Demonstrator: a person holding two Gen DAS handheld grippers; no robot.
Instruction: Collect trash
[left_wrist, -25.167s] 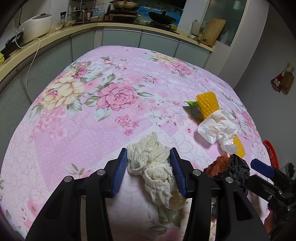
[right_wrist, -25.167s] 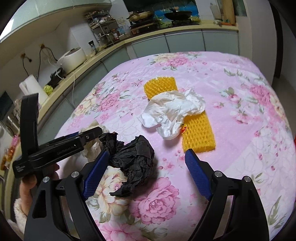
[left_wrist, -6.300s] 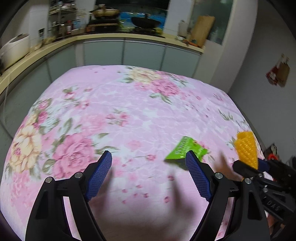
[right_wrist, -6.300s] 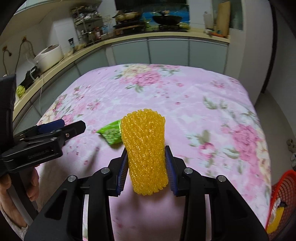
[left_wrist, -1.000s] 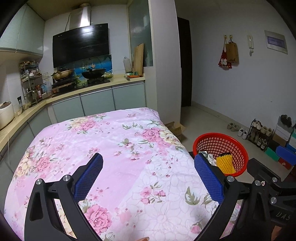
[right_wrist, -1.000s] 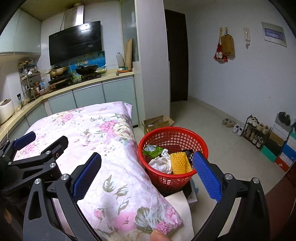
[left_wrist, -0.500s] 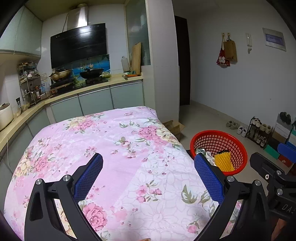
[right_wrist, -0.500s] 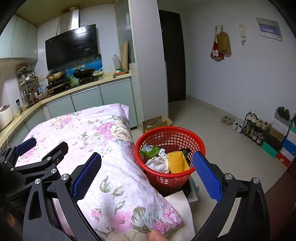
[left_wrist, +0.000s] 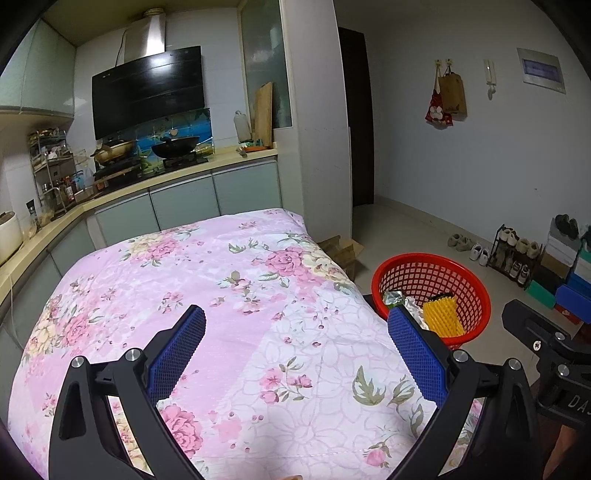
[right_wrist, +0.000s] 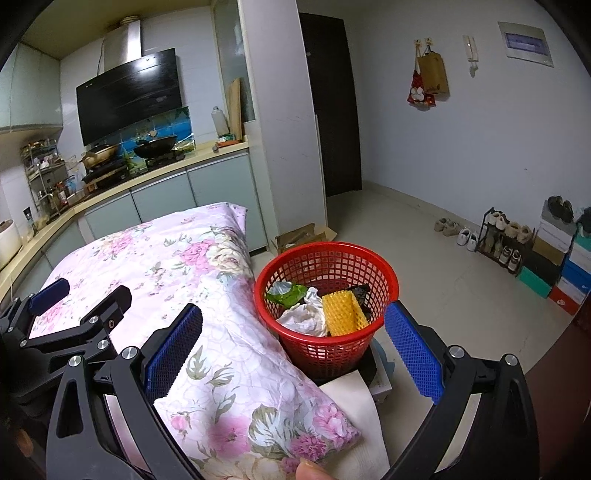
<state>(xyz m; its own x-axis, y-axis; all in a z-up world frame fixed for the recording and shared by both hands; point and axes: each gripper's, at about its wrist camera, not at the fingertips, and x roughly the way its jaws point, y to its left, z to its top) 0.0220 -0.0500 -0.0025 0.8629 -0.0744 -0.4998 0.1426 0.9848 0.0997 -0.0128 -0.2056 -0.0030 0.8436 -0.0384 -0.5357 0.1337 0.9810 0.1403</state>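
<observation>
The task looks finished, or nearly so. The floral cloth on the table (left_wrist: 229, 317) shows no litter anywhere in either view. The red basket (right_wrist: 384, 273), at centre right of the right wrist frame just beside the table's edge, holds the yellow foam net (right_wrist: 343, 314), a white crumpled paper (right_wrist: 303, 319), a green wrapper (right_wrist: 288, 293) and something black. The net lies tilted, its long axis running from the lower rim up toward the basket's far wall. The left tongs (left_wrist: 295, 345) and the right tongs (right_wrist: 293, 341) both gape wide, holding nothing.
</observation>
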